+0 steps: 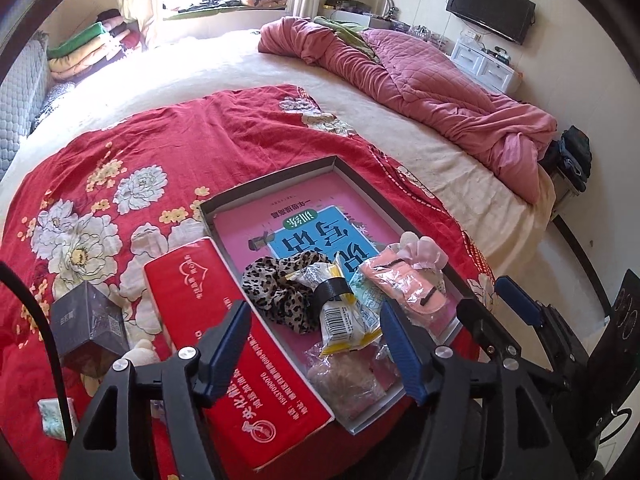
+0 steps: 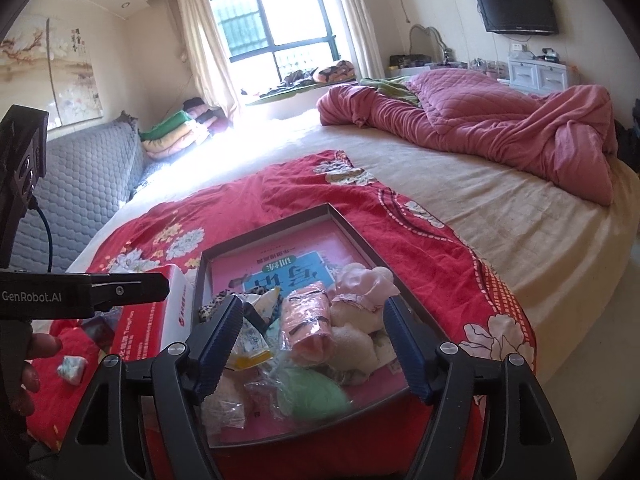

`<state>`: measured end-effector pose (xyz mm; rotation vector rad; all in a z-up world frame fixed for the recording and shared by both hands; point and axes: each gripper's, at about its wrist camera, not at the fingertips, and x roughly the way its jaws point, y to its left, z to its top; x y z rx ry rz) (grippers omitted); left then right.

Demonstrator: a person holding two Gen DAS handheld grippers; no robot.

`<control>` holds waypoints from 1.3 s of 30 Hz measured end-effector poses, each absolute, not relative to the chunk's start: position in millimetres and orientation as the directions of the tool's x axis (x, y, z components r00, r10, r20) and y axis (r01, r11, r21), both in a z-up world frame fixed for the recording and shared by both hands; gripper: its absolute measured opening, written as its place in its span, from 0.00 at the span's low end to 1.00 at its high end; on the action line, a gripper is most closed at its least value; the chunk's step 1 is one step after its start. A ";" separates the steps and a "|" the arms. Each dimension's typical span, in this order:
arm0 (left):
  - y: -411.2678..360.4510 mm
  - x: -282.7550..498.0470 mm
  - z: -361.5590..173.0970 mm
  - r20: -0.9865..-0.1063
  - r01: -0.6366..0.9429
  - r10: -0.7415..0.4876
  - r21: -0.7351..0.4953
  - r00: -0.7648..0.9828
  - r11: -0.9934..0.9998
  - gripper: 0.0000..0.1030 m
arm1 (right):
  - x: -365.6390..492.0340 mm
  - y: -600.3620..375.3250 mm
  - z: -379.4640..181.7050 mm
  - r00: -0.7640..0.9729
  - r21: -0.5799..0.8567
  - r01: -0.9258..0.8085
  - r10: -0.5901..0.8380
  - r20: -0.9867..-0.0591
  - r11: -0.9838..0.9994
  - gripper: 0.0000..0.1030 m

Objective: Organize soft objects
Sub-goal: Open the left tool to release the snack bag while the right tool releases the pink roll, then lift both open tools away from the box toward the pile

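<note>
A shallow grey-rimmed box (image 1: 272, 179) lies on a red flowered cloth (image 1: 168, 148) on the bed. A pink book lines its bottom. Piled in it are a leopard-print scrunchie (image 1: 276, 292), a yellow snack packet (image 1: 340, 314), a pink item in clear wrap (image 1: 404, 288), a white and pink plush (image 1: 424, 252) and a bagged beige fluff (image 1: 348, 380). A bagged green soft piece (image 2: 316, 396) also lies there. My left gripper (image 1: 316, 356) hangs open above the pile, gripping nothing. My right gripper (image 2: 312, 344) is open over the box (image 2: 264, 232), and its pads are bare.
A red tissue pack (image 1: 224, 340) lies against the box's left side. A dark cube box (image 1: 88, 328), a small pale plush (image 1: 138, 354) and a mint packet (image 2: 72, 368) lie left of it. A crumpled pink quilt (image 2: 500, 128) fills the far right of the bed.
</note>
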<state>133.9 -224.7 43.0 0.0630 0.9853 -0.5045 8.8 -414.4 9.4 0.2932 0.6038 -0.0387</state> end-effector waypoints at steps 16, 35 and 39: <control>-140.8 95.1 55.7 -0.783 0.331 -0.340 -0.181 0.521 0.926 0.70 | 3.5 -335.8 51.9 0.847 0.129 -0.066 0.125 -0.517 0.989 0.75; 15.9 84.5 25.4 -0.802 0.059 -0.198 -0.201 0.564 0.978 0.74 | 13.1 -195.9 55.3 0.739 -0.046 -0.414 0.307 -0.600 0.909 0.75; 56.2 83.4 6.6 -0.821 -0.013 -0.155 -0.194 0.550 0.981 0.74 | 22.0 -156.7 38.3 0.703 -0.120 -0.480 0.299 -0.645 0.869 0.75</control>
